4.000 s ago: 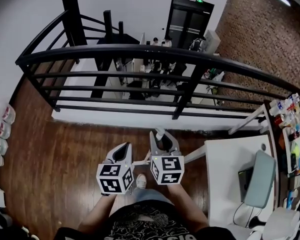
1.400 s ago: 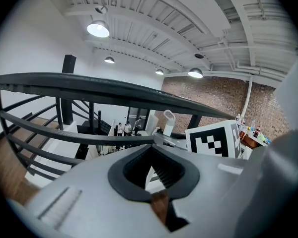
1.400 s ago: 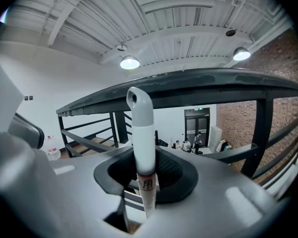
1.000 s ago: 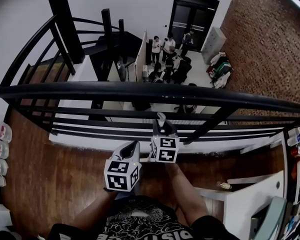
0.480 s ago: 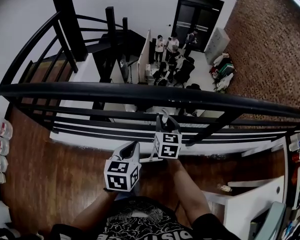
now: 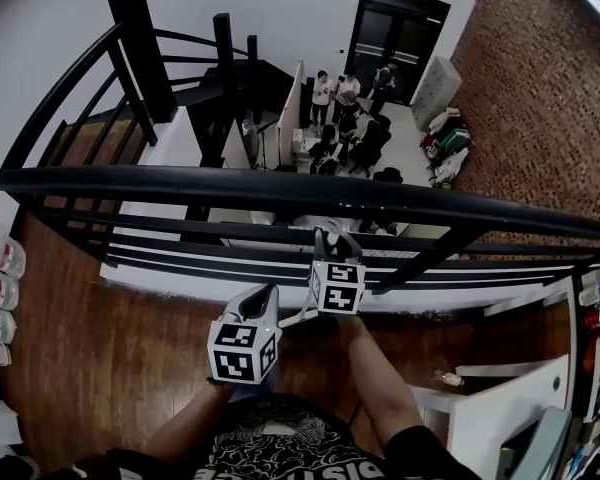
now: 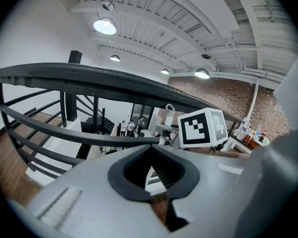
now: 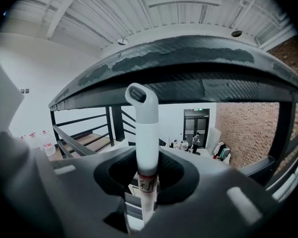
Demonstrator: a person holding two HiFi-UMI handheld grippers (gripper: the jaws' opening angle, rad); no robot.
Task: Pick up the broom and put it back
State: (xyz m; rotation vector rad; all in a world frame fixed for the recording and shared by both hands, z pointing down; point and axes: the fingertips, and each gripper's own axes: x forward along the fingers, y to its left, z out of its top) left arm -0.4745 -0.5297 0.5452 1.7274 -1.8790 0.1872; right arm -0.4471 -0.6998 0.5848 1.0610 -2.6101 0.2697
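Beside black railing (image 6: 280,190), right fingers (image 8: 198,182) clamped on white, red-banded broom handle (image 8: 145,133), left fingers (image 7: 89,192) closed, empty.

Black railing (image 6: 280,193) edges a dark wooden floor (image 6: 100,338), overlooking a lower room (image 6: 415,143) with brick wall (image 6: 540,88)

Left gripper (image 6: 264,300) and right gripper (image 6: 331,240) were side by side just before the railing (image 6: 280,190), the right one further forward, its tip under the top rail. The broom handle (image 8: 144,143) stood up between the right gripper's jaws (its top just below the rail). Beyond the railing lay a lower floor (image 6: 420,138): people (image 6: 342,108) in the middle, a door (image 6: 395,28) behind them, stairs (image 6: 195,88) to their left. Bottles (image 6: 8,263) lined the far left edge; probably a table (image 6: 490,408) stood at lower right.
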